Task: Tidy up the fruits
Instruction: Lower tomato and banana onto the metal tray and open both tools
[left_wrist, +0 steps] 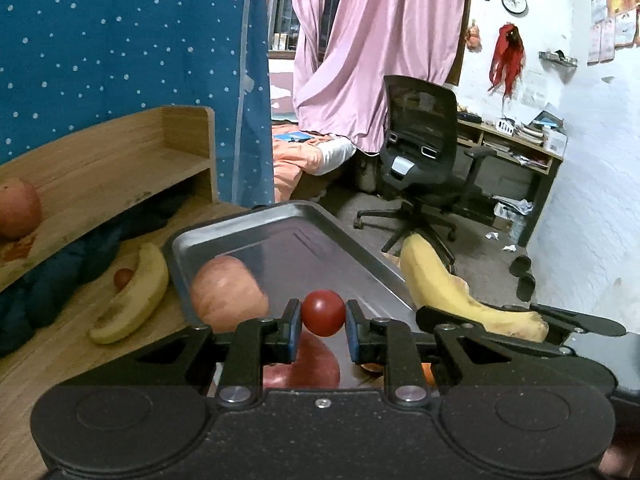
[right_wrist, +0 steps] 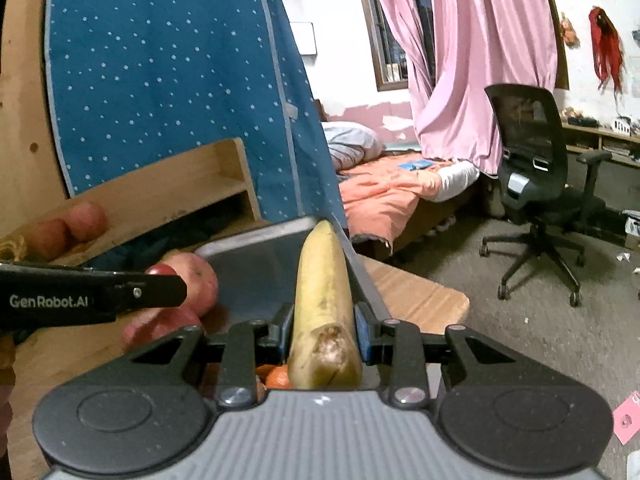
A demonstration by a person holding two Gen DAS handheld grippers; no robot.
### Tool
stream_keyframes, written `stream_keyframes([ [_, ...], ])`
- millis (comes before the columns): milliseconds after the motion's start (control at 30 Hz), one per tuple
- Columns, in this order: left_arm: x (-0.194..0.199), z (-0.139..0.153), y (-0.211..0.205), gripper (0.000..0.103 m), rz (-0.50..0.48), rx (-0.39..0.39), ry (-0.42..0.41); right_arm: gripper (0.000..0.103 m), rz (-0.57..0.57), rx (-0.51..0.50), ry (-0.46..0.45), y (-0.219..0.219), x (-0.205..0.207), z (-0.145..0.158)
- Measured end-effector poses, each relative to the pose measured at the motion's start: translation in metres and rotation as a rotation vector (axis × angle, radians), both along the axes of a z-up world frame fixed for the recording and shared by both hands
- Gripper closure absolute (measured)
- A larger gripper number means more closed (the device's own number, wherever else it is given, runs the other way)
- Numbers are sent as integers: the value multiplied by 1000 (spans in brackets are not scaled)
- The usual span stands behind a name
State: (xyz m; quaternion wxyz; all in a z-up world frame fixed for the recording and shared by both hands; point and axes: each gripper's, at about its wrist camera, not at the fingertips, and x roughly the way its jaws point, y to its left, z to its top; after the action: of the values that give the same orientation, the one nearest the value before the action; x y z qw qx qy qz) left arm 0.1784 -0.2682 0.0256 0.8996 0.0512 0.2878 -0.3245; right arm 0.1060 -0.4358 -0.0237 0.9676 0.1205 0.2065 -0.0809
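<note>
Carrying one fruit in each hand, the person is in the middle of the transfer step. The left gripper (left_wrist: 323, 314) is closed tight on a small round red tomato (left_wrist: 323, 312), which sits between the blue pads above the shallow rectangular metal tray (left_wrist: 224, 226). The right gripper (right_wrist: 323, 330) is clamped on a long yellow banana (right_wrist: 324, 300) with a brown cut end; the banana points forward along the right side of the same tray. A large reddish apple (left_wrist: 228, 290) already lies in the tray, and more red and orange fruit shows under the grippers (I cannot tell exactly what it is). A second yellow banana (left_wrist: 134, 294) and another small red tomato (left_wrist: 123, 277) lie on the wooden table (left_wrist: 60, 352) left of the tray, and one more apple (left_wrist: 18, 208) rests on the wooden shelf (left_wrist: 120, 172). In my judgement, the next move calls for lowering each fruit to a free place in the tray, then opening the jaws gently so the round tomato does not roll against the apple.
</note>
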Motion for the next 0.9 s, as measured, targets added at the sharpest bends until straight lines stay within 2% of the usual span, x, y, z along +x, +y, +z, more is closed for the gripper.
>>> stream_keyframes([
  [767, 30, -13, -13, 77, 26, 27, 40, 68, 6, -33, 69, 10, 24, -10],
  [900, 30, -14, -12, 70, 32, 23, 45, 67, 1, -47, 69, 12, 25, -10],
])
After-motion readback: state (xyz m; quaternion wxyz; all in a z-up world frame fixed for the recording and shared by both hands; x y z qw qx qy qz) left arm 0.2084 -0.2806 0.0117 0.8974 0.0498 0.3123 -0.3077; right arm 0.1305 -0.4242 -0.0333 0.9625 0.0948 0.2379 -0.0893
